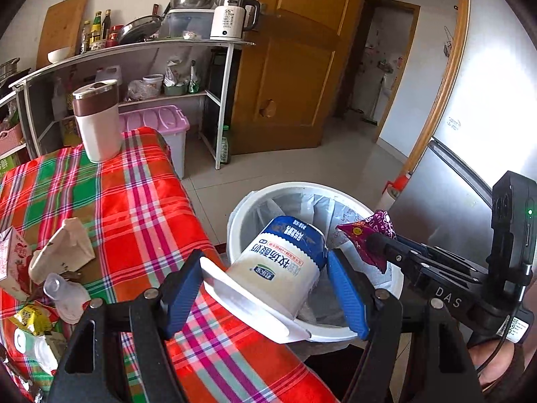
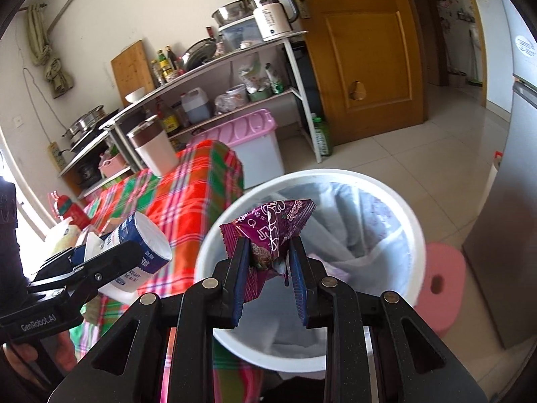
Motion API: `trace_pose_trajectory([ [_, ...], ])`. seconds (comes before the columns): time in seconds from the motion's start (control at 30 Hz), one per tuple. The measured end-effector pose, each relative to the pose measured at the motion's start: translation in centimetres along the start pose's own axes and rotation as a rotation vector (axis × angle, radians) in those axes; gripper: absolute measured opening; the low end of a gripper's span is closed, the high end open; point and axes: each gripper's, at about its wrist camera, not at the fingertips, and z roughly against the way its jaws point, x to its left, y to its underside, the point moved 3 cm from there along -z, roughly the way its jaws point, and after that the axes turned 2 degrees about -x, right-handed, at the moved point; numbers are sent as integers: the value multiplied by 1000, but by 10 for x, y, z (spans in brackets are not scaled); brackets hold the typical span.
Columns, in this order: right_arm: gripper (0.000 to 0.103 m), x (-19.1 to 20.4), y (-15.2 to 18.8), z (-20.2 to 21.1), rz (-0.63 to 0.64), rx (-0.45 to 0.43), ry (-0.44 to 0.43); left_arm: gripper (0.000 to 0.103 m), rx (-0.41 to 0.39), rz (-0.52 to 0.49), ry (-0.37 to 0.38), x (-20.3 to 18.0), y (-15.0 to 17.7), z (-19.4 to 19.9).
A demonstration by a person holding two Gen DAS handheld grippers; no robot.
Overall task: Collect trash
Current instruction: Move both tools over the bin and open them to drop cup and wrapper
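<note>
Left hand-held gripper (image 1: 265,288): I am clamping a blue-and-white yogurt cup (image 1: 285,265) over the white lined bin (image 1: 235,215).
Right hand-held gripper (image 2: 268,262): I am pinching a crumpled purple snack wrapper (image 2: 272,228) above it.

Light: bright, even daylight indoors.
Glare: washed-out window (image 2: 13,181) at far left.
Shadows: soft, faint.
Edges: strong fisheye bending, dark corners.
Focus: mostly sharp.

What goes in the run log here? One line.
left gripper: shut on yogurt cup | right gripper: shut on purple wrapper | both over bin
</note>
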Motion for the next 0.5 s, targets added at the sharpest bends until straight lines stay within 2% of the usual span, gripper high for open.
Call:
trace_pose_trajectory([
  [0.27,25,-35,6,-13,-27,45,64,76,59,-19,12,-22,6,-29],
  [0.5,29,-48,9,-18,-16,71,110,76,81,-23,40,-33,5,-43],
])
